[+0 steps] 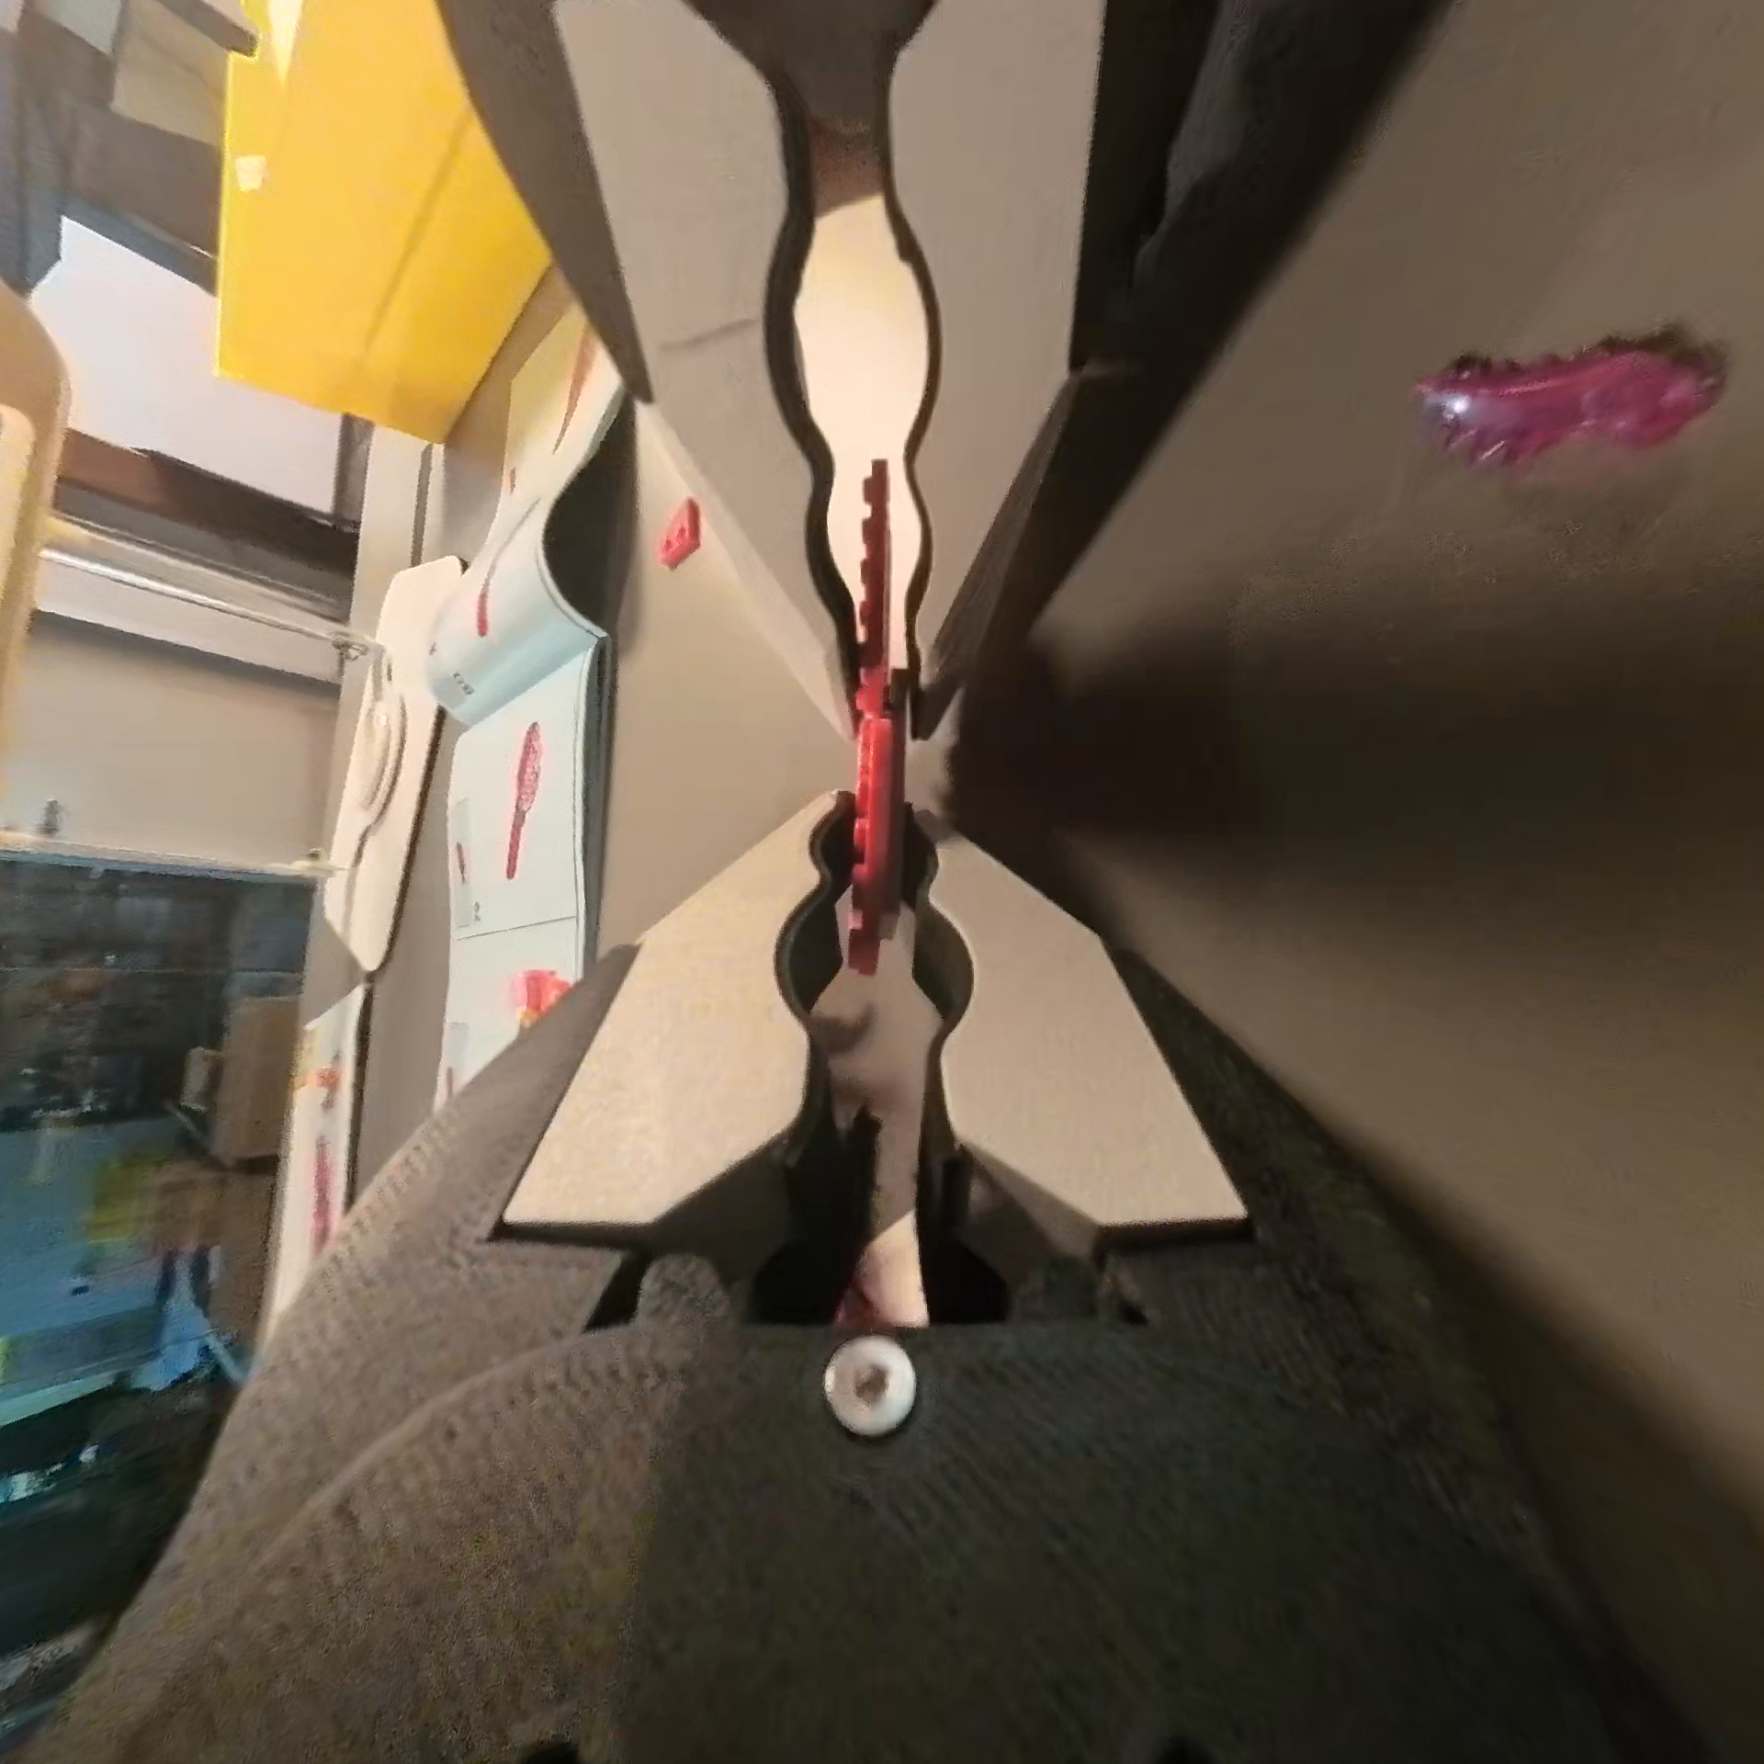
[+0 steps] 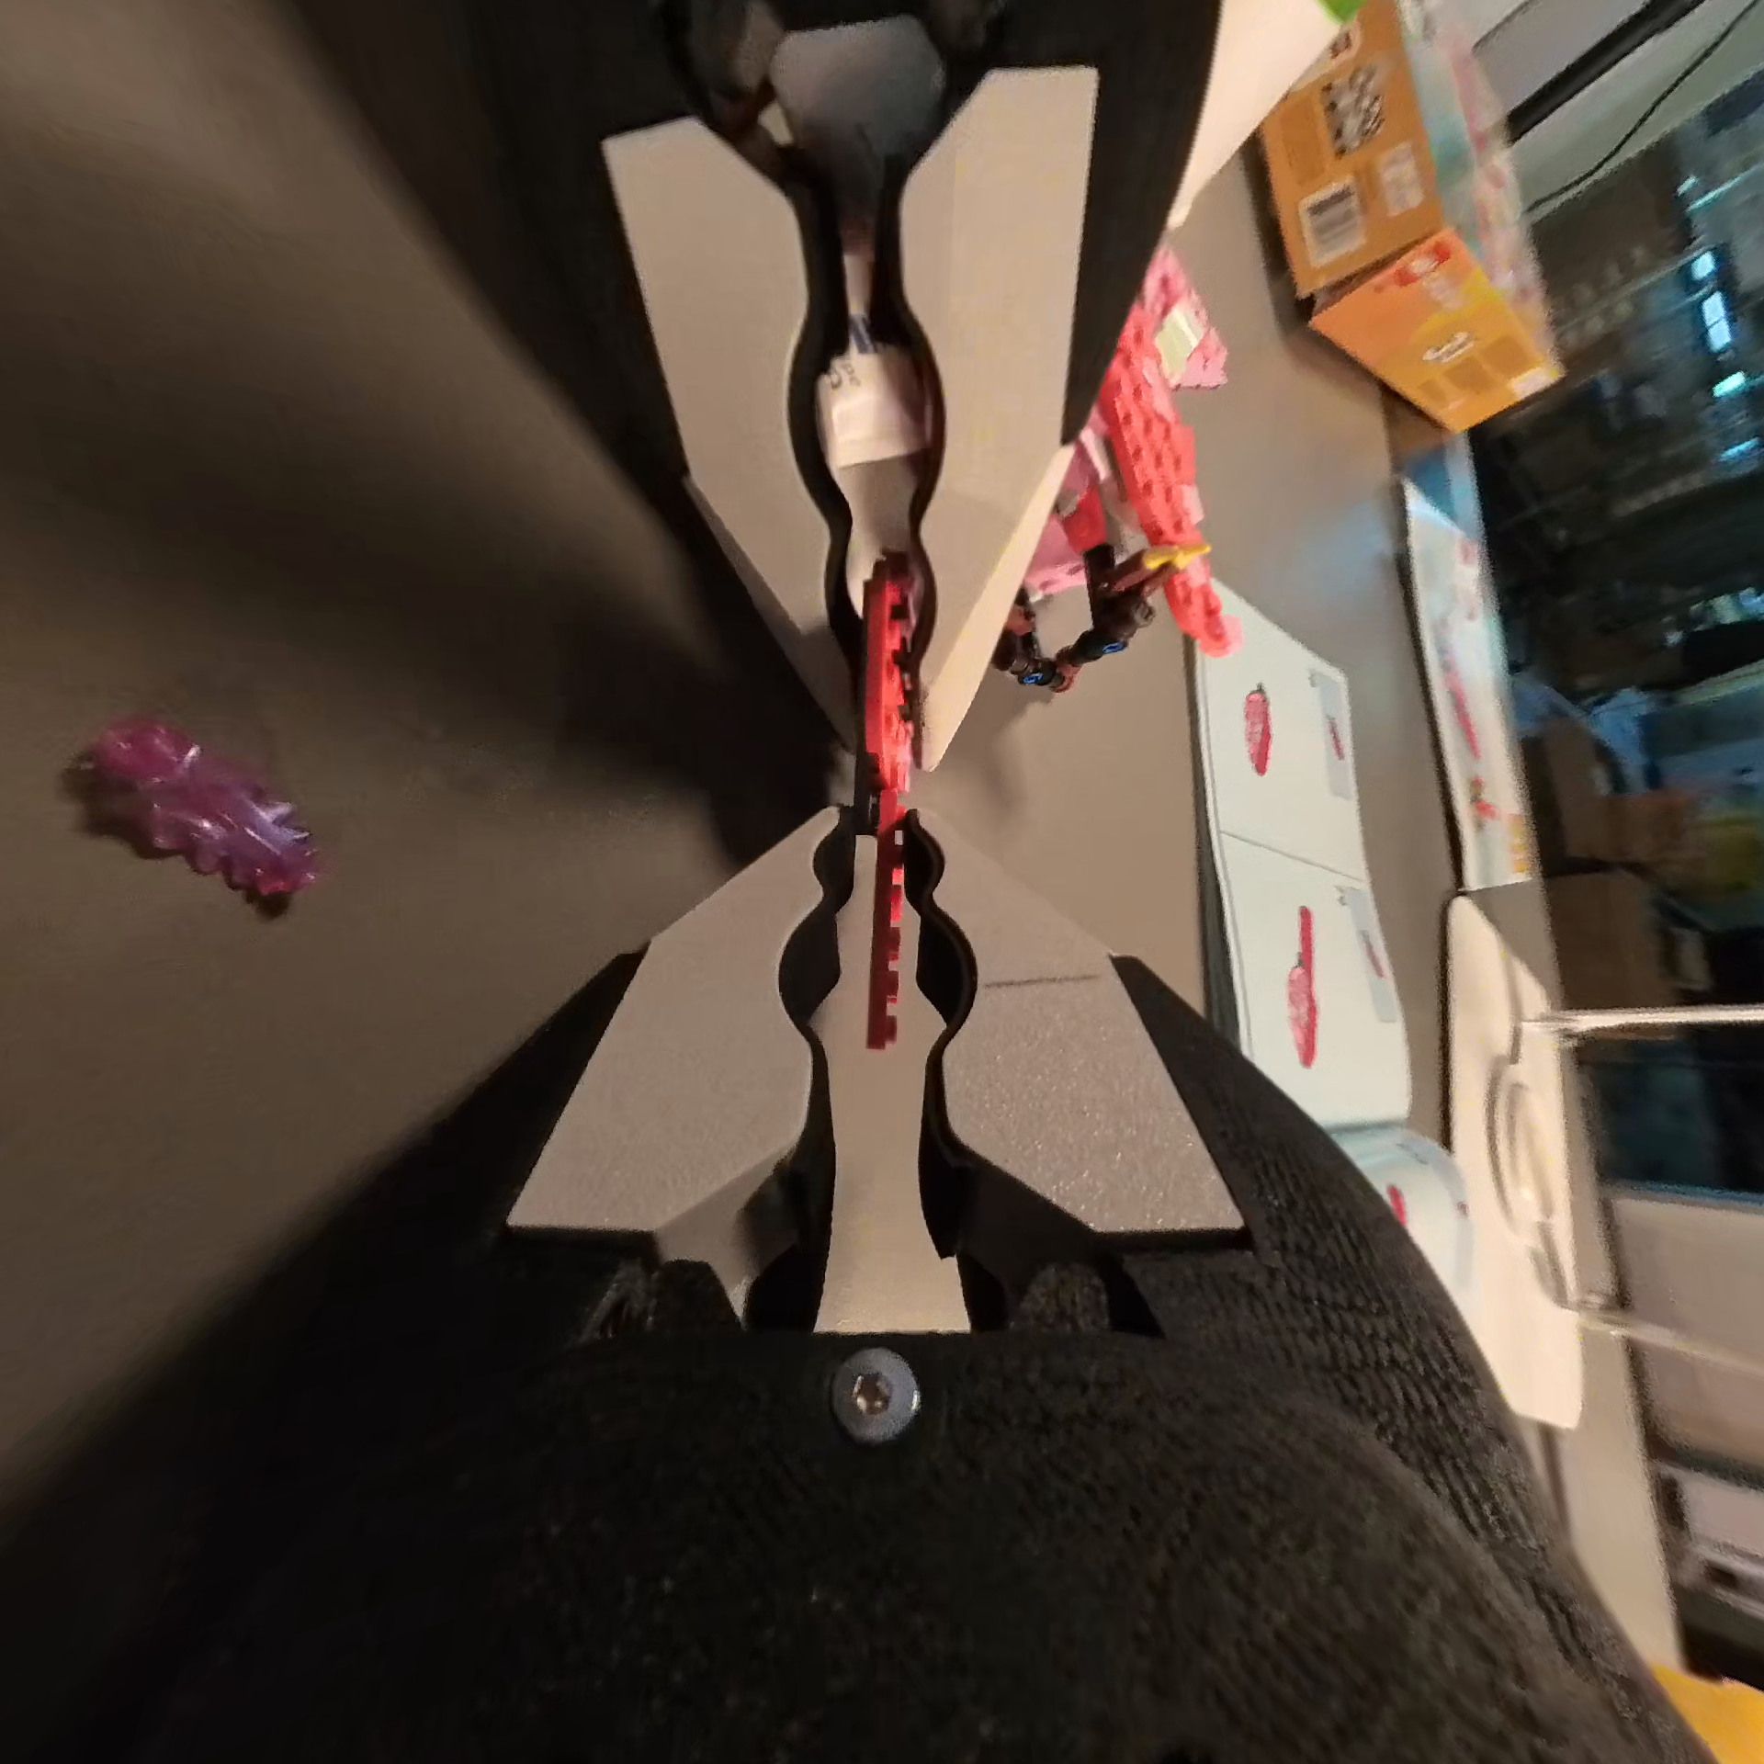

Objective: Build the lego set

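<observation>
Plate [image 1: 876, 811], red and studded, sits pinched edge-on in the left gripper [image 1: 878, 840], right gripper [image 1: 878, 668] clamping its far end. Right view: same plate [image 2: 888, 859], both tips closed on it; any twist could pop it loose.

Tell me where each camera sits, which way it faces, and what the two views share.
Left wrist view: sits on the left gripper, looking along its two fingers at a thin red studded plate clamped edge-on between them, with the right gripper's fingers opposite, above a grey table.
Right wrist view: sits on the right gripper, looking along its fingers at red studded plates, with the left gripper opposite.
Shared: the red plates, both grippers nose to nose, the purple spiky piece, the open booklet.
</observation>
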The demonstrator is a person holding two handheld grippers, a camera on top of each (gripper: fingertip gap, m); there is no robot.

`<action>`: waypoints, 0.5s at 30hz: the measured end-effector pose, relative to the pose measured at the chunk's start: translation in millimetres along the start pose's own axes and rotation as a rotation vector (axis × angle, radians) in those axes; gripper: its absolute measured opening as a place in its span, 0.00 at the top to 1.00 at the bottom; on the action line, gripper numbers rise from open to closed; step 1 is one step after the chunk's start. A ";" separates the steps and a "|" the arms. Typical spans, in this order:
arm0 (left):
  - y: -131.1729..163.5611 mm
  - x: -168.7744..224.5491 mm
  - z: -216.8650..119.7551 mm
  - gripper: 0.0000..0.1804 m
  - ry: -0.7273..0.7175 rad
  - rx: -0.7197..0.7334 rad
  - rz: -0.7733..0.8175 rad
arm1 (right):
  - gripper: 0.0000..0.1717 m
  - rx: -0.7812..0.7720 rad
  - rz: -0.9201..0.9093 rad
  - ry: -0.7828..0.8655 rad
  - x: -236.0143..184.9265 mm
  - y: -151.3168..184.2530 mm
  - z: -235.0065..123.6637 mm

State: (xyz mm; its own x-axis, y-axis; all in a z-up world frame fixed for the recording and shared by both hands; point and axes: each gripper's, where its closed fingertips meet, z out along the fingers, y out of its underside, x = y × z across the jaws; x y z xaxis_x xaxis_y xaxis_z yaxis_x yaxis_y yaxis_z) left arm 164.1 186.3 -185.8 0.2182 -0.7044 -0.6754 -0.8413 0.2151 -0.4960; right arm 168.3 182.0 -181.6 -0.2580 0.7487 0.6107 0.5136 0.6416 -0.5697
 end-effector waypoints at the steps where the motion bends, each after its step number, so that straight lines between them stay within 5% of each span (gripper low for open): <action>1: -0.7 -0.3 -1.0 0.96 0.011 0.016 -0.017 | 0.96 0.017 -0.016 0.019 0.9 -1.5 -0.5; 15: -32.8 -3.8 -35.1 0.97 0.076 0.334 -0.006 | 0.96 0.292 -0.128 0.127 2.5 -45.1 -28.4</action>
State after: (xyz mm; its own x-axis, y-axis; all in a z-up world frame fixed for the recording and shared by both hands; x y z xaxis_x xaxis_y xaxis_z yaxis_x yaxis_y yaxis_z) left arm 173.5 158.2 -147.8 0.1743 -0.7523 -0.6353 -0.6288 0.4115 -0.6598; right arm 167.7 150.3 -138.8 -0.1917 0.6438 0.7408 0.2231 0.7636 -0.6059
